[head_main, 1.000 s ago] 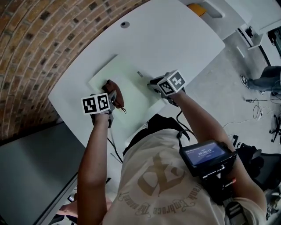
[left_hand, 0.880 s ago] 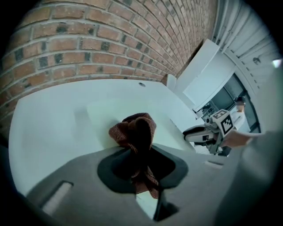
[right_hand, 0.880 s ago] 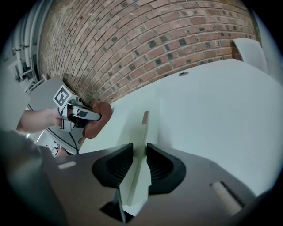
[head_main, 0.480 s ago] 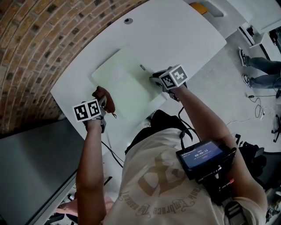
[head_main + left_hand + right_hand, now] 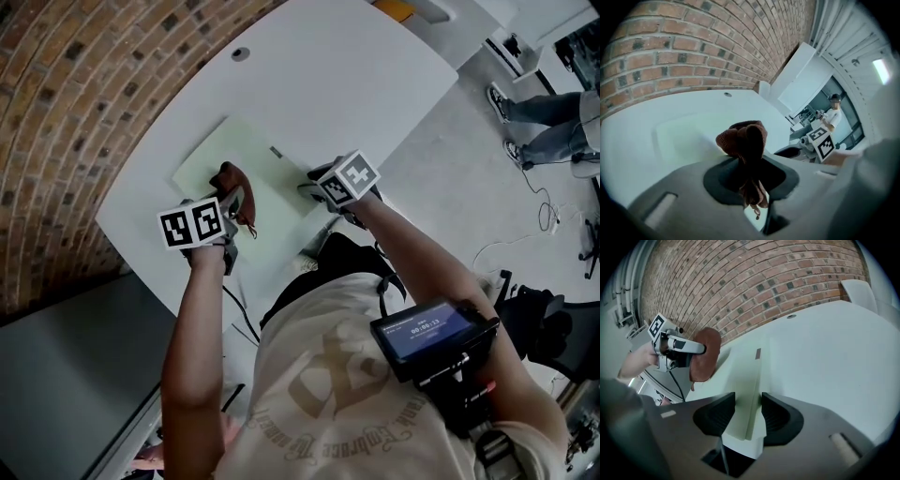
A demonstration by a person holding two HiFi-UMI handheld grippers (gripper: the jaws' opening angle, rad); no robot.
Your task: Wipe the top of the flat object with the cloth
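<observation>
A flat pale green board (image 5: 228, 150) lies on the white table (image 5: 356, 75). My left gripper (image 5: 235, 202) is shut on a bunched brown cloth (image 5: 234, 186), which hangs over the board's near left part; in the left gripper view the cloth (image 5: 745, 140) sticks out between the jaws. My right gripper (image 5: 314, 187) is at the board's near right corner. Its jaws have just been opening, and in the right gripper view that corner of the board (image 5: 745, 380) lies between them. The cloth (image 5: 705, 359) also shows there, at the left.
A small brown mark (image 5: 276, 152) sits near the board's right edge. The table has a round hole (image 5: 241, 54) near the brick wall (image 5: 84, 84). A person's legs (image 5: 544, 117) stand on the floor at far right. A yellow thing (image 5: 396, 9) lies at the table's far end.
The left gripper carried the cloth off the board's left edge, then brought it back over the board. The right gripper stayed at the board's near corner.
</observation>
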